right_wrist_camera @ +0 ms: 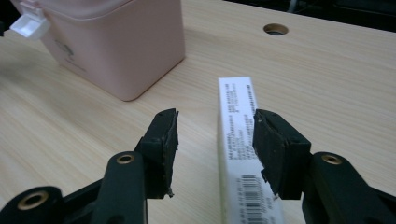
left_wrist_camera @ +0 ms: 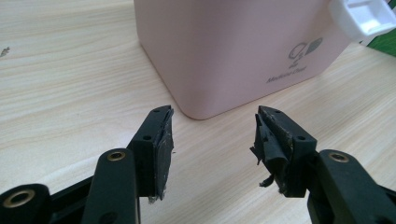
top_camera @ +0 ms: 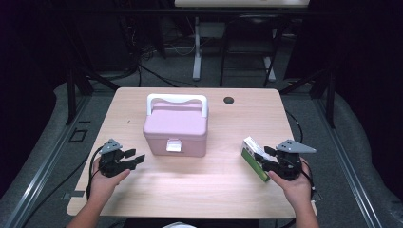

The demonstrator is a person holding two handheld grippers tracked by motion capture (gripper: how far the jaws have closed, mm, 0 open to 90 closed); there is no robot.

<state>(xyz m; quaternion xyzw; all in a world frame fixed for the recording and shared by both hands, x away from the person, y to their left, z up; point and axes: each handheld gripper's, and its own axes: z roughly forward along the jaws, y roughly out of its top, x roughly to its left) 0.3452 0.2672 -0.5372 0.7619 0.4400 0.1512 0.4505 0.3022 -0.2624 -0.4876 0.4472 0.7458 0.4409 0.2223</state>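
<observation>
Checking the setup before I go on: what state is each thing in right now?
Pink box: lid down, white latch at its front, handle upright.
Green-and-white carton: lying flat on the table, between the right gripper's open jaws.
Left gripper: open, empty.

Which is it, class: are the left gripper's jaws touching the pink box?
Apart. In the left gripper view, bare table shows between the left gripper and the pink box.

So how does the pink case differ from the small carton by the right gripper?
The pink case is large, boxy and upright with a white handle; the carton is slim, white and green, lying flat. The case sits mid-table, the carton at the right gripper. Both rest on the table.
</observation>
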